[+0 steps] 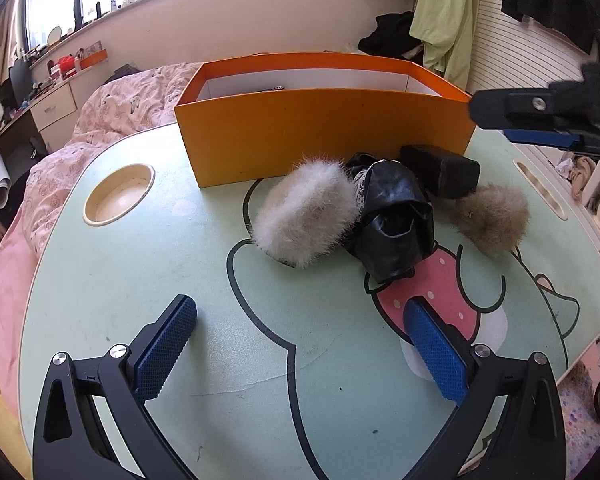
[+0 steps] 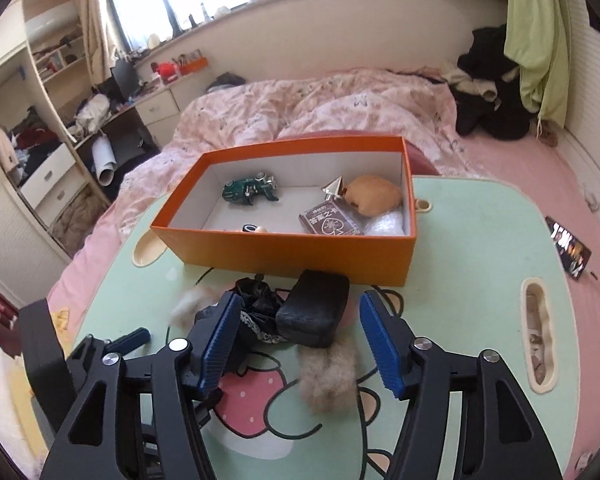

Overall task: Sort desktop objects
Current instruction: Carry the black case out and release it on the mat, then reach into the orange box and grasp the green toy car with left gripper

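Observation:
An orange box [image 1: 320, 136] [image 2: 284, 252] stands at the back of the green lap table [image 1: 140, 280]. In front of it lie a white fluffy piece [image 1: 306, 210], a crumpled black shiny pouch [image 1: 394, 220] [image 2: 260, 300], a black case [image 1: 440, 174] [image 2: 314, 308] and a brown fluffy piece [image 1: 490, 212] [image 2: 328, 376]. My left gripper [image 1: 300, 312] is open low over the table's front, apart from them. My right gripper [image 2: 300, 304] [image 1: 500, 120] hovers open above the case and brown piece, holding nothing.
The box holds a green toy car [image 2: 248, 192], a card deck [image 2: 330, 224], a tan plush [image 2: 374, 194] and a silver pyramid [image 2: 334, 188]. A round cup recess [image 1: 118, 198] sits at the table's left, a slot [image 2: 538, 340] at its right. A phone [image 2: 570, 248] lies on the pink bed.

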Demonstrator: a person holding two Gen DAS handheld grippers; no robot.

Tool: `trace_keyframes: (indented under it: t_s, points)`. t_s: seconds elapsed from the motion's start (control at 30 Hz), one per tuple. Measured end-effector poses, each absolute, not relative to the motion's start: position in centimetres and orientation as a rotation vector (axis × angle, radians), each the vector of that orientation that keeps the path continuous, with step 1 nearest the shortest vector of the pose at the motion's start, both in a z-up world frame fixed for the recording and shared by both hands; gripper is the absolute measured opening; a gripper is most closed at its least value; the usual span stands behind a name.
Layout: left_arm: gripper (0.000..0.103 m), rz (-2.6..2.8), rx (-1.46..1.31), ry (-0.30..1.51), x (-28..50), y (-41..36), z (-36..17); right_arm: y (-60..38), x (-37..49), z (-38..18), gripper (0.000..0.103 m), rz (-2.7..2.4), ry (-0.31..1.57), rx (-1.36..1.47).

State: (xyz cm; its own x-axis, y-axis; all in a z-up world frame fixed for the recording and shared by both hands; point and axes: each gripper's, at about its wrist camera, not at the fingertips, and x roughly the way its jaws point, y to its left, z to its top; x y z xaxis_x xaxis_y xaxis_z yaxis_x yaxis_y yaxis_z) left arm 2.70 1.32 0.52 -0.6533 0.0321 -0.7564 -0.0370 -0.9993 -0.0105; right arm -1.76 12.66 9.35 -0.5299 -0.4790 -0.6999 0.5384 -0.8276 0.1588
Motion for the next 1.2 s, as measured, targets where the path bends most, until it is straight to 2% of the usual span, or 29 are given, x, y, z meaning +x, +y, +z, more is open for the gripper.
trace_keyframes:
  t_s: [0.1, 0.23, 0.4, 0.43, 0.47, 0.5, 1.2]
  points:
    - [0.103, 2.822, -1.291, 0.009, 2.7, 1.3, 0.5, 13.8, 0.3, 8.3, 0.072, -2.376, 0.198, 0.993]
    - [0.103, 2.822, -1.291, 0.009, 2.7, 1.3, 0.5, 14.9, 2.0, 5.8, 0.073, -2.403, 0.272, 1.002]
    - [0.103, 2.822, -1.292, 0.009, 2.7, 1.3, 0.5, 15.1, 1.3, 2.5, 0.074, -2.387, 0.271, 1.105]
    - [0.103, 2.823, -1.291, 0.013, 2.8, 1.3, 0.5, 14.9, 1.2, 2.2, 0.084, -2.416, 0.303, 1.092]
    - [0.103, 2.824, -1.291, 0.013, 2.8, 1.3, 0.5, 14.8, 1.0, 2.0, 0.101, -2.447, 0.331, 1.087]
    - [0.103, 2.823, -1.292, 0.011, 2.9, 1.3, 0.5, 15.0, 0.6, 1.8, 0.103, -2.457, 0.322, 1.109]
    - [0.103, 2.814, -1.301, 0.016, 2.4, 0.9, 0.4, 15.9, 0.1, 1.7, 0.103, -2.473, 0.278, 1.118]
